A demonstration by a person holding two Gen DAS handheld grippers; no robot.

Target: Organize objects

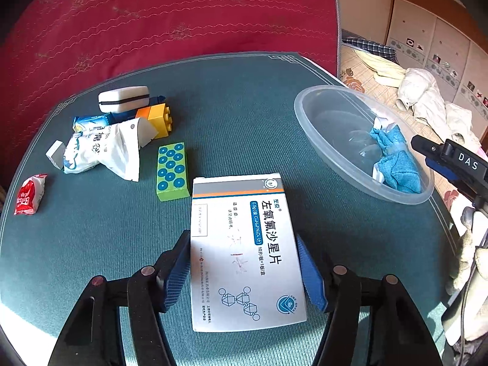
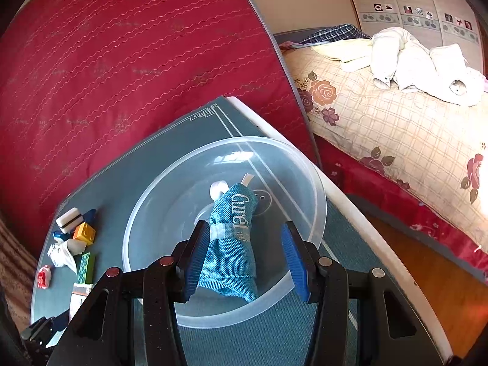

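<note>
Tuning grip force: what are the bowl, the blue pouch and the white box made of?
Bowl: clear, slightly frosted plastic; the mat shows through it.
Pouch: woven fabric, matte, visible weave, creased.
Box: likely thin printed cardboard, smooth, crisp edges.

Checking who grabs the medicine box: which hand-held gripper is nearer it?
Left. The left hand-held gripper straddles the medicine box; the right hand-held gripper is over the clear bowl.
</note>
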